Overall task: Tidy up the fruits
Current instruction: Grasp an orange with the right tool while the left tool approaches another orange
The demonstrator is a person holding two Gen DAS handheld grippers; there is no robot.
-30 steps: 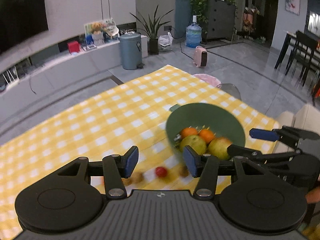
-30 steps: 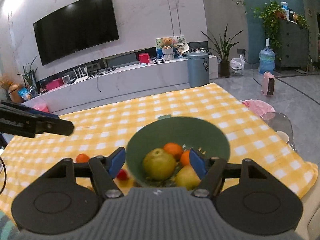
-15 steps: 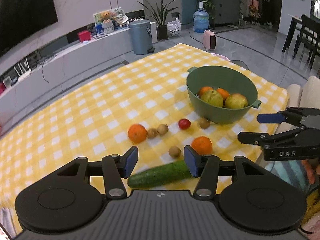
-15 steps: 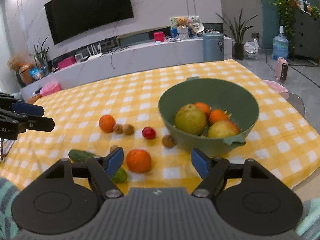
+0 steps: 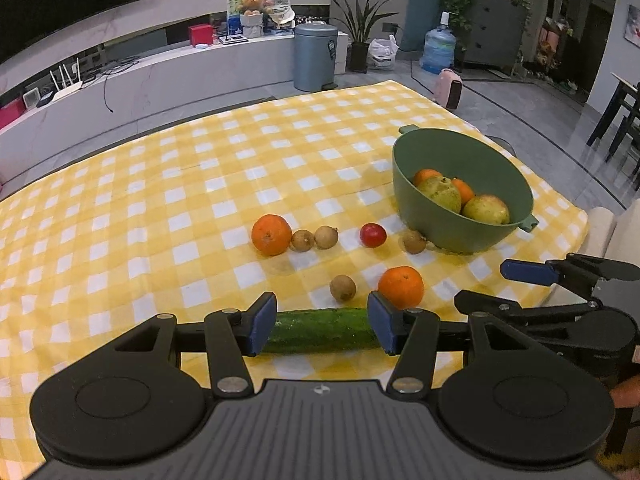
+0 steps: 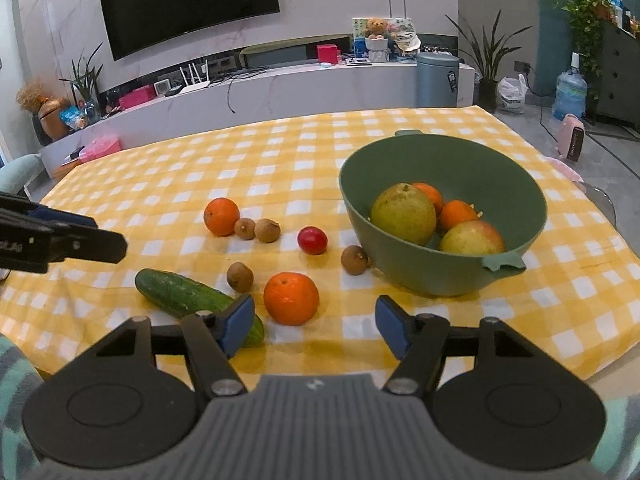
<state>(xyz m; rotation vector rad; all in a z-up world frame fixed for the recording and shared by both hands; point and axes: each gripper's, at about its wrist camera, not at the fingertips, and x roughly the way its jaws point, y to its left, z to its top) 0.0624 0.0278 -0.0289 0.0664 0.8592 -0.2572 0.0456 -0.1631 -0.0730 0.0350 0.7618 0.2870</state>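
Note:
A green bowl point(image 5: 440, 232) point(image 6: 420, 276) on the yellow checked cloth holds two pear-like fruits and two oranges. Loose to its left lie an orange point(image 5: 271, 235) point(image 6: 221, 216), a nearer orange point(image 5: 401, 286) point(image 6: 291, 298), a red fruit point(image 5: 373, 235) point(image 6: 312, 240), several small brown fruits point(image 5: 343, 288) point(image 6: 240, 277) and a cucumber point(image 5: 320, 330) point(image 6: 180, 292). My left gripper point(image 5: 322, 320) point(image 6: 106, 234) hovers open above the cucumber's side of the table. My right gripper point(image 6: 316, 322) point(image 5: 484, 286) hangs just short of the nearer orange, its jaws closing with nothing between them.
The cloth's near edge point(image 6: 360, 364) runs just under both grippers. A striped sleeve point(image 6: 12, 360) shows at the lower left. A pale seat point(image 5: 612, 232) stands off the table's right corner. Beyond the table are a low white console point(image 6: 280, 92) and a grey bin point(image 6: 438, 80).
Both grippers have pulled back from the bowl toward the near edge and sunk. The loose fruits and cucumber have come into view. The right jaws stand slightly narrower.

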